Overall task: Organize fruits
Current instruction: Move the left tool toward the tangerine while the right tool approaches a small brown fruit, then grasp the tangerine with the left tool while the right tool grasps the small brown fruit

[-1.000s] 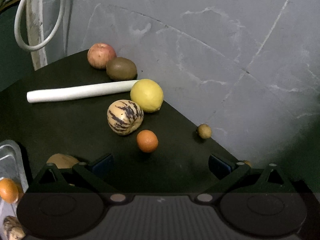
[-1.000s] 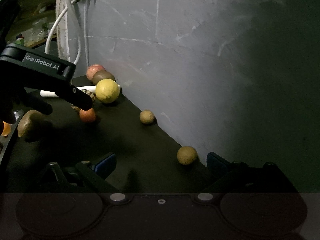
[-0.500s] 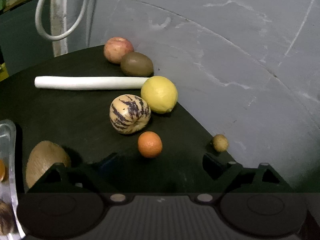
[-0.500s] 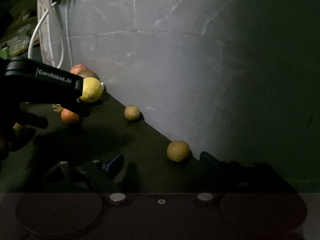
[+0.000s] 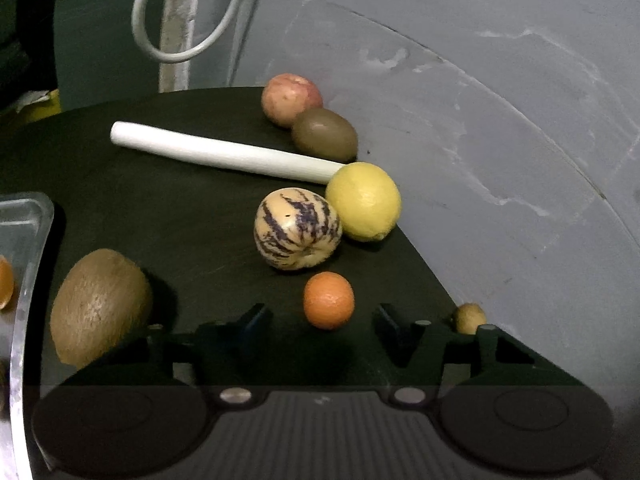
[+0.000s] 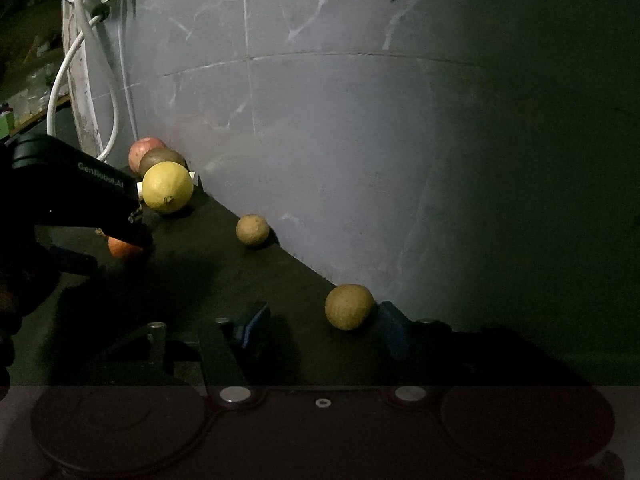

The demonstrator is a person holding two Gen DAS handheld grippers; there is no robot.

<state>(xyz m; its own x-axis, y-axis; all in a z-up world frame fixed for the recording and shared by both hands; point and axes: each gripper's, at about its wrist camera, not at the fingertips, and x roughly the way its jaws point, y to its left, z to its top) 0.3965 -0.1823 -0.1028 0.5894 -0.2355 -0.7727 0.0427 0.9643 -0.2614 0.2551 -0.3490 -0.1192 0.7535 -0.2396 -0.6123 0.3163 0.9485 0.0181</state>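
The left gripper (image 5: 322, 322) is closing around a small round orange (image 5: 329, 300) on the dark matte desk (image 5: 168, 216), pads not yet touching. The right gripper (image 6: 320, 322) is closing with a rough brown ball-shaped fruit (image 6: 349, 306) at its right finger, grip unclear. Further off lie a striped cream melon (image 5: 298, 228), a smooth lemon (image 5: 363, 201), and a white stalk (image 5: 224, 153) pointing left-right.

Both grippers are black plastic. The left gripper (image 5: 322, 320) and right gripper (image 6: 320, 320) carry blue-faced fingers (image 6: 250, 324) and silver screws. White "GenRobot.AI" lettering marks the left one's side.
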